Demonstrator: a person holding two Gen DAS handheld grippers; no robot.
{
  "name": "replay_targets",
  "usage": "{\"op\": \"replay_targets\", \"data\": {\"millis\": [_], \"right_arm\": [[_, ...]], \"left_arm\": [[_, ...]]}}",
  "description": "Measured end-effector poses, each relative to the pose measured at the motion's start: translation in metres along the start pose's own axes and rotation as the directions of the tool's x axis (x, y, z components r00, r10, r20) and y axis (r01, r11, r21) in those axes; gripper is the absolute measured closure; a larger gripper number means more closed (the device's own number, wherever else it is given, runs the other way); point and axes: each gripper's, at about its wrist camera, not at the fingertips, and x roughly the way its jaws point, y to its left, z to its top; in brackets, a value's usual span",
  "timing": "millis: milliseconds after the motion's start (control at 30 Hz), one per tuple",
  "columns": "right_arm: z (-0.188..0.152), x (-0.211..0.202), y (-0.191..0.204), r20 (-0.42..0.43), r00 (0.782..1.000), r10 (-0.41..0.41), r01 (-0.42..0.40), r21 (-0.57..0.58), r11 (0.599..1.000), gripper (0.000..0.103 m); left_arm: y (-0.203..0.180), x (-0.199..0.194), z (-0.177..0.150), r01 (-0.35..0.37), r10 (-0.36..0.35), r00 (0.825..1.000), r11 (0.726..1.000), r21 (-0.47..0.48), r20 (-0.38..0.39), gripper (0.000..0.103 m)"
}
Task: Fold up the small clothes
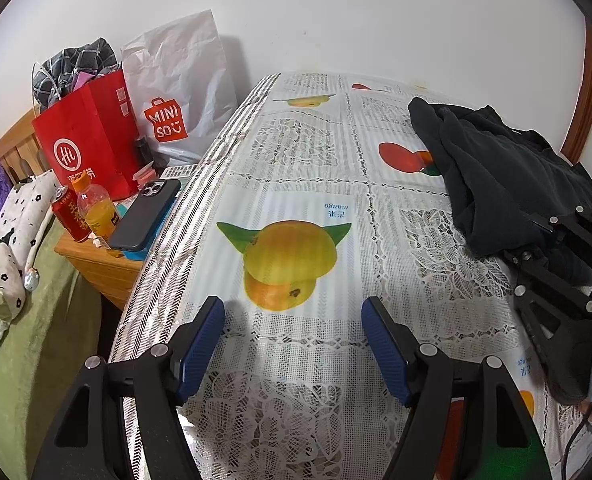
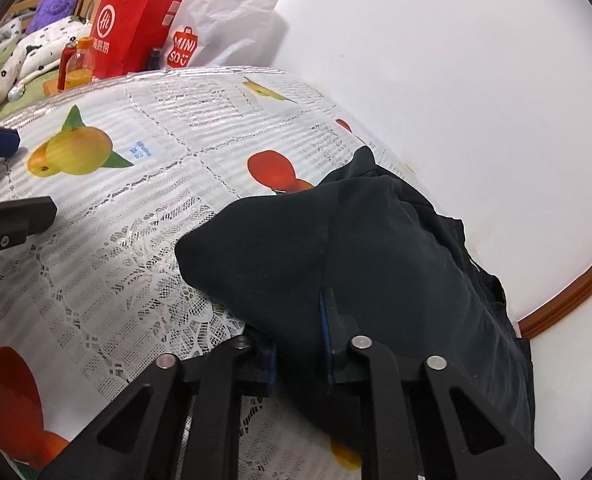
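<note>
A dark black garment lies bunched at the right side of the table, over the fruit-print lace tablecloth. My left gripper is open and empty, low over the cloth near a printed mango, well left of the garment. My right gripper is shut on a fold of the black garment, which drapes over its fingers; the blue pads are mostly buried in the fabric. The right gripper also shows at the right edge of the left wrist view.
A wooden nightstand left of the table holds a phone, a red can, an orange drink bottle, a red paper bag and a white Miniso bag. A bed with green bedding lies further left. A white wall is behind.
</note>
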Motion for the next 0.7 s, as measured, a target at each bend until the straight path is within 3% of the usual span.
{"op": "replay_targets", "data": {"millis": [133,267,400,467,533,700], "right_arm": [[-0.001,-0.012,-0.025,0.037,0.995,0.094,-0.098,0.129,0.987,0.092],[0.006,-0.028,-0.047,0.083,0.989,0.123,-0.138,0.205,0.969,0.092],[0.011,-0.047,-0.092,0.174,0.969,0.174,-0.222,0.319,0.921,0.092],[0.005,-0.057,-0.131,0.24,0.95,0.198,-0.283,0.405,0.869,0.092],[-0.01,-0.064,-0.18,0.298,0.935,0.192,-0.327,0.518,0.79,0.092],[-0.077,-0.079,-0.29,0.382,0.92,0.09,-0.36,0.728,0.583,0.092]], "left_arm": [[0.0,0.0,0.0,-0.006,0.006,1.0,1.0,0.006,0.001,0.033],[-0.002,-0.001,0.001,-0.014,0.014,1.0,1.0,0.011,0.001,0.033],[-0.014,-0.006,0.005,-0.07,0.07,0.997,0.997,0.044,-0.009,0.033],[-0.024,-0.014,0.008,-0.053,0.054,0.999,0.996,0.066,-0.004,0.033],[-0.037,-0.03,0.012,-0.015,0.013,0.999,0.997,0.076,0.037,0.033],[-0.078,-0.055,0.027,0.088,-0.099,0.987,0.992,0.091,0.129,0.033]]}}
